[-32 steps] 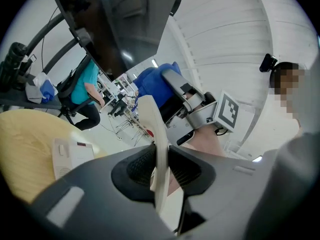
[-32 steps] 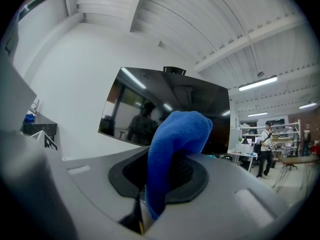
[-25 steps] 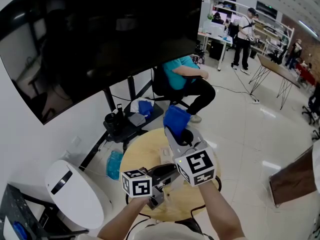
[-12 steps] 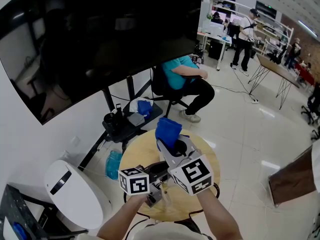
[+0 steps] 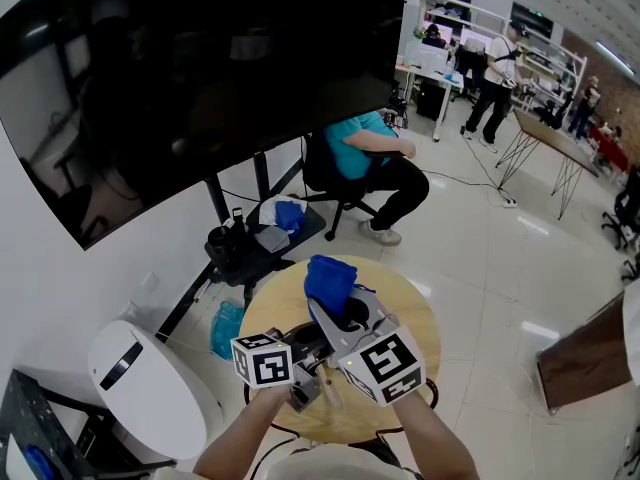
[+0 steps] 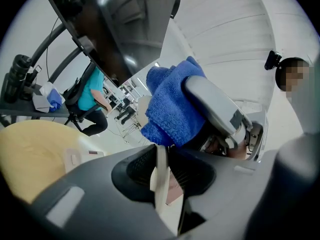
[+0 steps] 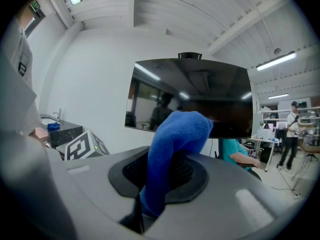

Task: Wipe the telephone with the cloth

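At 11 o'clock in the head view, a wide dark screen (image 5: 200,78). Below it, toward 6 o'clock, a round wooden table (image 5: 412,318). Over the table, side by side, the left gripper (image 6: 161,179) at 7 o'clock and the right gripper (image 7: 155,184) at 5 o'clock. Pinched tight in the right jaws, a blue cloth (image 5: 330,276), bulging past them toward 12 o'clock. Flat on the table at 9 o'clock in the left gripper view, the cream telephone (image 6: 80,156). Clamped edge-on in the left jaws, a thin cream strip (image 6: 161,156), top end meeting the cloth's lower edge.
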A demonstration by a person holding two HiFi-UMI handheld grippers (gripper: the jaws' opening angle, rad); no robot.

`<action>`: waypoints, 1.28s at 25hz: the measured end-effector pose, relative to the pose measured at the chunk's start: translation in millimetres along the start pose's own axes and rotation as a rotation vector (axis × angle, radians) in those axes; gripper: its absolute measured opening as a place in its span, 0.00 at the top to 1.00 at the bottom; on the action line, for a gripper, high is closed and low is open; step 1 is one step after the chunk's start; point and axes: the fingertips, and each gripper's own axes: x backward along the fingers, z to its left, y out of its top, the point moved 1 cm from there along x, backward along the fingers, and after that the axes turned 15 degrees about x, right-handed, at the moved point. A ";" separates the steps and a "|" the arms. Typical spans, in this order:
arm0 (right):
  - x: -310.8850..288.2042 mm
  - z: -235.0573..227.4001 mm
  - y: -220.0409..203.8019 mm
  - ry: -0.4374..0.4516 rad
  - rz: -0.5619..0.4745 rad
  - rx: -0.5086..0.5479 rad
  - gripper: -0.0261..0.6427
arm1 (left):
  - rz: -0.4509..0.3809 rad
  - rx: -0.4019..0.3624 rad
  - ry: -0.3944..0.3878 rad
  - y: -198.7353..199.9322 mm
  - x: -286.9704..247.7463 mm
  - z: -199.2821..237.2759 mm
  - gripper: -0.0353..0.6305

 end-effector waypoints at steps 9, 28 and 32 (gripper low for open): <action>29.5 -47.4 24.4 -0.194 -0.100 0.082 0.87 | -0.011 0.042 -0.034 -1.5 8.3 -0.4 0.83; 31.2 -67.8 -55.9 -0.253 -0.047 0.140 0.87 | 0.039 0.039 -0.175 1.0 17.6 -61.4 0.83; 23.1 -51.0 -66.3 -0.208 -0.042 0.205 0.87 | 0.053 0.029 -0.180 0.8 18.0 -66.5 0.83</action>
